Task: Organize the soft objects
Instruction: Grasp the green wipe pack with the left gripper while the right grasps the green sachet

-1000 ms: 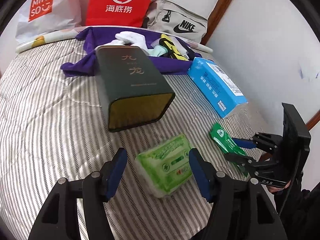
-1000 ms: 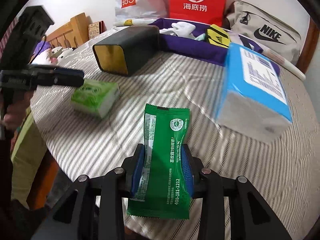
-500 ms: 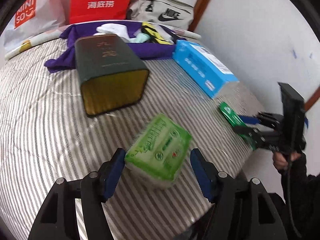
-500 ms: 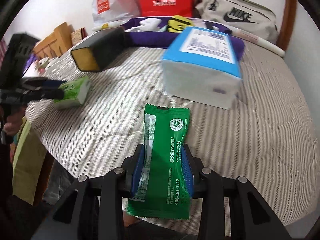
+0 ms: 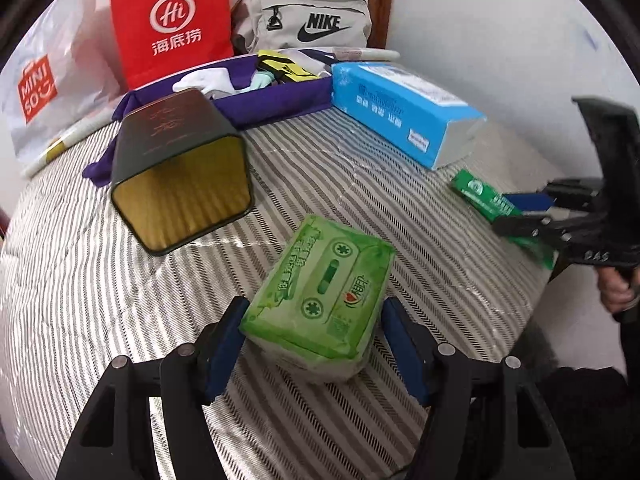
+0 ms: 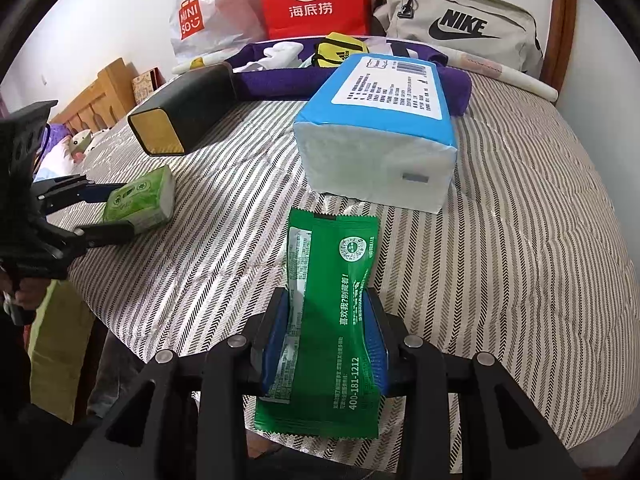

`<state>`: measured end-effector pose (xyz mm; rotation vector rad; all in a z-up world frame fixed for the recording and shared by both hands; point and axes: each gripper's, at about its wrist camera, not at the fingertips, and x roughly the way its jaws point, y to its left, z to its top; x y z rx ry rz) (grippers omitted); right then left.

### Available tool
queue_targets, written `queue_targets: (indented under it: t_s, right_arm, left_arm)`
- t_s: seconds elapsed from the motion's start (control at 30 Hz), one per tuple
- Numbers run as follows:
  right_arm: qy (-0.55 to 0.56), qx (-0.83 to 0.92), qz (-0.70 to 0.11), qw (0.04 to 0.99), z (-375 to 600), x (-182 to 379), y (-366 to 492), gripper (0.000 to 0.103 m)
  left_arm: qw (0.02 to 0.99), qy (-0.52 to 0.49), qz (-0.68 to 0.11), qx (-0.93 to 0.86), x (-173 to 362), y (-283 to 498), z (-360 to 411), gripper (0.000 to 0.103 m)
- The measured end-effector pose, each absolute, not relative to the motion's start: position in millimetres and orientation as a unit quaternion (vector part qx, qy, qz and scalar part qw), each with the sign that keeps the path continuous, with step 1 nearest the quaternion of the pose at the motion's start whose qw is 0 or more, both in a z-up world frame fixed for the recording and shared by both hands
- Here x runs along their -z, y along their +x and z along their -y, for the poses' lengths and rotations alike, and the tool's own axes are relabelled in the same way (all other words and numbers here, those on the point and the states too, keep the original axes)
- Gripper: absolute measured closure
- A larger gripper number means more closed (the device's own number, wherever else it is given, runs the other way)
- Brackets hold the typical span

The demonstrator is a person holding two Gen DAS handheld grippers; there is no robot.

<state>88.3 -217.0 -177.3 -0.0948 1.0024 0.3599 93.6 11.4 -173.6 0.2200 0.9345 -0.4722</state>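
My left gripper (image 5: 316, 340) is shut on a light green tissue pack (image 5: 320, 296) and holds it tilted above the striped bed (image 5: 80, 300); the pack also shows in the right wrist view (image 6: 140, 204). My right gripper (image 6: 326, 340) is shut on a dark green wipes packet (image 6: 332, 300), held over the bed's front edge; it shows at the right of the left wrist view (image 5: 488, 200). A blue tissue pack (image 6: 384, 128) lies just beyond the packet. A purple cloth bin (image 5: 272, 96) with socks stands at the back.
A dark tin box (image 5: 176, 168) with a gold inside lies on its side, mouth toward me. A red bag (image 5: 172, 20), a white Miniso bag (image 5: 40, 88) and a grey Nike bag (image 5: 308, 20) stand against the wall. The bed edge drops off at the right.
My left gripper has lifted the light green tissue pack off the bed and turned right. My right gripper has carried the dark green packet toward the blue tissue pack.
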Motion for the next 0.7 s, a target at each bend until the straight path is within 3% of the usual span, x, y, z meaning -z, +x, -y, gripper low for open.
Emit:
queue_targets:
  t_s: [0.23, 0.7]
  right_arm:
    - [-0.038, -0.169, -0.474, 0.864, 218.9, 176.8, 86.6, 0.066]
    - [-0.025, -0.174, -0.456, 0.872, 222.3, 160.6, 79.9, 0.066]
  left_arm:
    - [0.876, 0.1, -0.42, 0.216, 169.8, 88.0, -13.4, 0.043]
    - [0.896, 0.024, -0.405, 0.18, 131.6, 84.8, -24.8, 0.043]
